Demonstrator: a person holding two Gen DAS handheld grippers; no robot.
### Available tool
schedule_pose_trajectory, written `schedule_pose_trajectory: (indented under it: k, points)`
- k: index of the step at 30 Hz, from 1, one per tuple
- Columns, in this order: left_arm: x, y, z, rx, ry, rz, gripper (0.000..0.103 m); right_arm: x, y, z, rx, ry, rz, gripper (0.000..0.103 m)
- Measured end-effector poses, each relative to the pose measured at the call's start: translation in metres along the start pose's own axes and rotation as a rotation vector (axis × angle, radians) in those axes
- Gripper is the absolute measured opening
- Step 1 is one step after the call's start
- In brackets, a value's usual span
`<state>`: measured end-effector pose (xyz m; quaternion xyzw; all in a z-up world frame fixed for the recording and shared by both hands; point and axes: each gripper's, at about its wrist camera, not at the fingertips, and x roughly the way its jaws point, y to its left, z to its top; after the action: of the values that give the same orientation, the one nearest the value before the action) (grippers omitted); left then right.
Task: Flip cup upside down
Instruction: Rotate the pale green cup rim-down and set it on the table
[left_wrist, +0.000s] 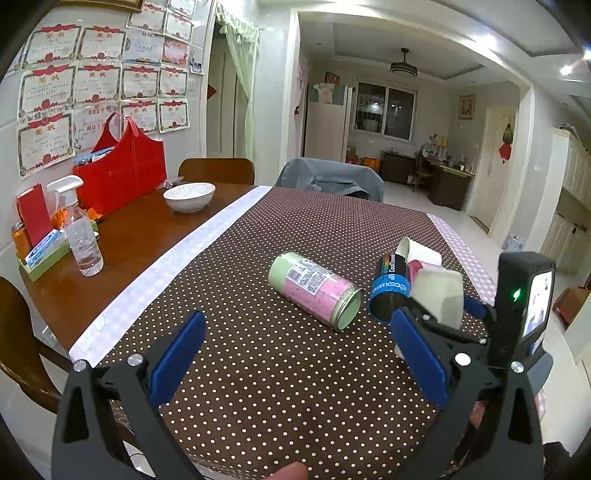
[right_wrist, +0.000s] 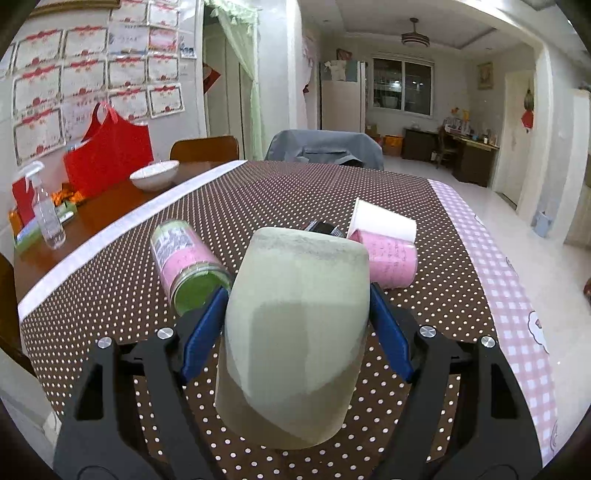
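Note:
A pale green cup (right_wrist: 295, 332) stands upside down between the blue pads of my right gripper (right_wrist: 297, 325), its closed base up and its rim at the dotted tablecloth (right_wrist: 258, 192). The right gripper is shut on its sides. In the left wrist view the same cup (left_wrist: 439, 295) and the right gripper (left_wrist: 443, 314) show at the right. My left gripper (left_wrist: 299, 354) is open and empty above the cloth, to the left of the cup.
A pink and green can (left_wrist: 314, 290) lies on its side mid-table, with a blue can (left_wrist: 389, 291), a pink cup (right_wrist: 391, 262) and a white paper cup (right_wrist: 380, 219) lying beyond. A white bowl (left_wrist: 189, 195), spray bottle (left_wrist: 79, 229) and red bag (left_wrist: 122, 173) stand at the left.

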<state>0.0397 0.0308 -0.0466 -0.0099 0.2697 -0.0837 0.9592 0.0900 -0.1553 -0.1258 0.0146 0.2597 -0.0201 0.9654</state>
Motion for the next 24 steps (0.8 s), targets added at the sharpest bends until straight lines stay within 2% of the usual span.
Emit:
schedule_pose_trajectory:
  k: [4,12,13,17,24]
  points:
    - [-0.001,0.002,0.001,-0.008,-0.004,0.004,0.099,0.004,0.004,-0.007,-0.021,0.028,-0.006,0.075]
    - [-0.003,0.002,0.002,-0.005,-0.011,0.006,0.099,-0.015,0.008,-0.014,-0.044,0.005,0.004,0.076]
    - [-0.004,0.001,0.003,-0.004,-0.013,0.006,0.099,-0.018,0.007,-0.014,-0.039,0.003,0.010,0.077]
    - [-0.008,-0.002,0.004,0.002,-0.021,0.004,0.099,-0.031,0.004,-0.011,-0.014,-0.015,0.047,0.096]
    - [-0.016,-0.008,0.006,0.007,-0.039,0.005,0.099,-0.050,0.003,0.001,0.019,-0.035,0.074,0.097]
